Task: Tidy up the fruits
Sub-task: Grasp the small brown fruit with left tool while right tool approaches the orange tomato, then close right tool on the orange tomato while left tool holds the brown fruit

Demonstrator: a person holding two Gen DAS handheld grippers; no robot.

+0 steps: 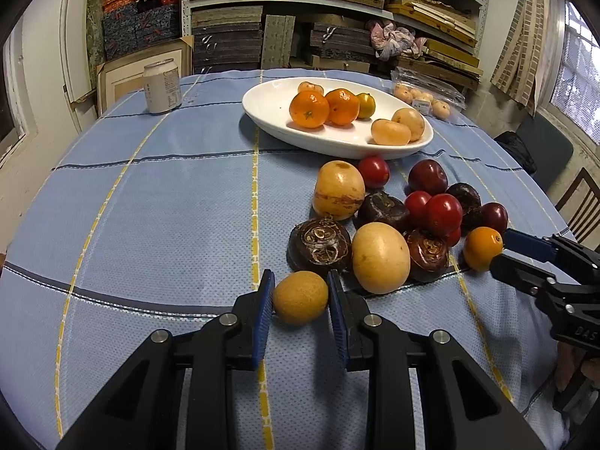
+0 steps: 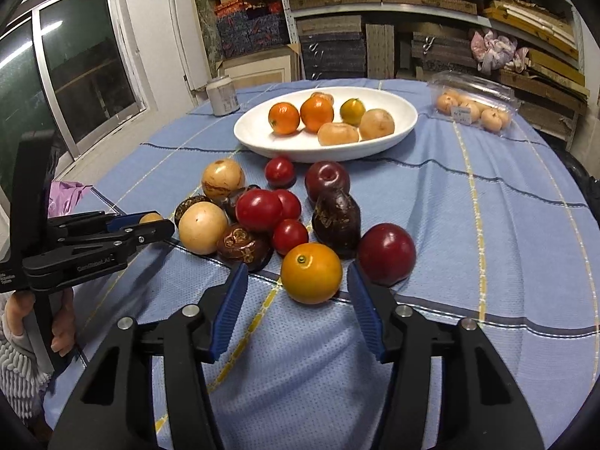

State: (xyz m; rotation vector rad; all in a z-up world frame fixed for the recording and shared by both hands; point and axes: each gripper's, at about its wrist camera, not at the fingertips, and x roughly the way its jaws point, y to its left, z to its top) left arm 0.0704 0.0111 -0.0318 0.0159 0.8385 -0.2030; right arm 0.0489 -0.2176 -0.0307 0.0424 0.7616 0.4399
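Observation:
A white oval dish (image 1: pixel 262 112) (image 2: pixel 255 131) at the back holds oranges and pale fruits. In front of it lies a pile of loose fruit on the blue cloth: red tomatoes (image 1: pixel 442 213), dark plums, brown water chestnuts (image 1: pixel 318 243) and pale round fruits (image 1: pixel 380 257). My left gripper (image 1: pixel 300 294) has its blue pads on both sides of a small tan fruit (image 1: pixel 300 296) resting on the cloth, jaws closed onto it. My right gripper (image 2: pixel 298 292) is open around a small orange (image 2: pixel 311 272), pads apart from it. The orange also shows in the left wrist view (image 1: pixel 482 248).
A white can (image 1: pixel 162 86) stands at the back left. A clear plastic box of pale fruits (image 2: pixel 472 107) lies at the back right. Shelves of stacked boxes stand behind the table. A chair (image 1: pixel 581 202) is at the right edge.

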